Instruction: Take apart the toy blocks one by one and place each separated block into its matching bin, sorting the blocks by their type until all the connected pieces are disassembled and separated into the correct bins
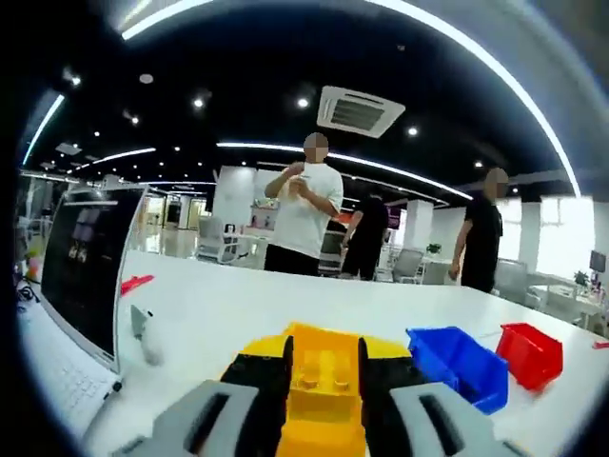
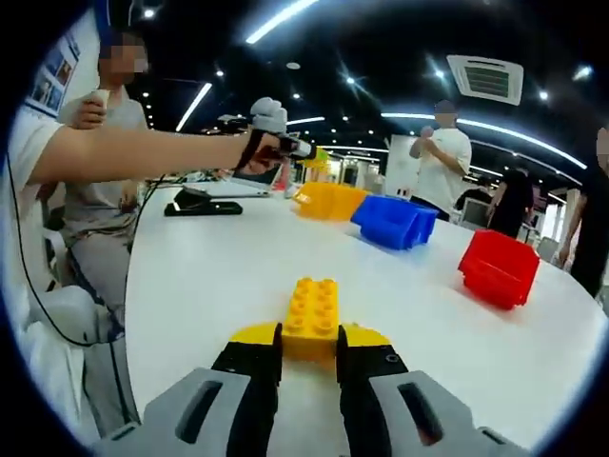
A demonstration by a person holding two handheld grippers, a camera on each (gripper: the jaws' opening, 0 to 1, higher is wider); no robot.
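My right gripper (image 2: 309,367) pinches the near end of a yellow studded block (image 2: 313,319), hard glossy plastic, rectangular, with two rows of round studs on top; its black jaws press on both sides while the far end juts out over the white table (image 2: 209,286). Taking that smooth matte table as my landmark, I count three open-front plastic bins on its far side in the right gripper view: a yellow bin (image 2: 328,201), a blue bin (image 2: 393,221) just beside it, and a red bin (image 2: 499,268) set apart nearer the table's right edge. A person's bare arm reaches over the far left part of the table, the hand (image 2: 269,145) gripping a dark tool. In the left gripper view, my left gripper (image 1: 324,386) clamps a yellow piece (image 1: 322,381) with low studs on its top face, black jaws tight on either side, held above the table. Beyond it the blue bin and red bin lie side by side, slightly apart. A dark monitor (image 1: 88,267) stands at the table's left edge with a white keyboard (image 1: 52,371) below it. Three people stand beyond the table's far edge.
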